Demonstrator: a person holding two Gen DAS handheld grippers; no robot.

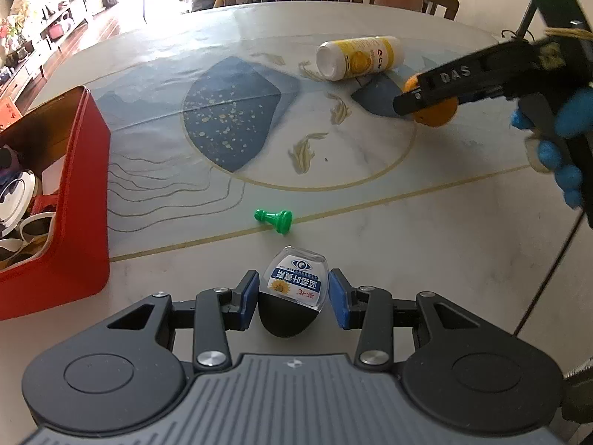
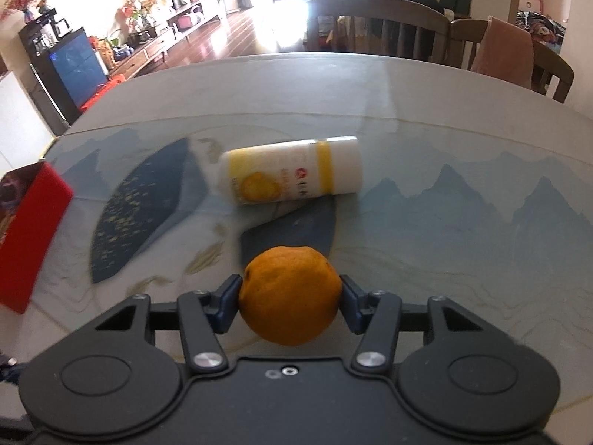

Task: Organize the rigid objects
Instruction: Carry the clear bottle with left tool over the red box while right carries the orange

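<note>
In the left wrist view my left gripper [image 1: 294, 294] is shut on a small clear eye-drop bottle [image 1: 296, 282] with a blue label and a black cap, low over the table. Its blue pads [image 1: 250, 293] press both sides of the bottle. In the right wrist view my right gripper [image 2: 290, 298] is shut on an orange fruit [image 2: 290, 293]. The left wrist view shows that same gripper [image 1: 426, 105] at the right, with the orange [image 1: 441, 111] lifted slightly above the table. A white and yellow bottle [image 2: 292, 172] lies on its side just beyond the orange.
A red box [image 1: 74, 200] holding several items stands at the table's left edge, and its corner [image 2: 26, 230] shows in the right wrist view. A green pawn-shaped piece [image 1: 276, 218] lies ahead of the left gripper. A blue-gloved hand [image 1: 559, 155] holds the right gripper. Wooden chairs [image 2: 378, 26] line the far edge.
</note>
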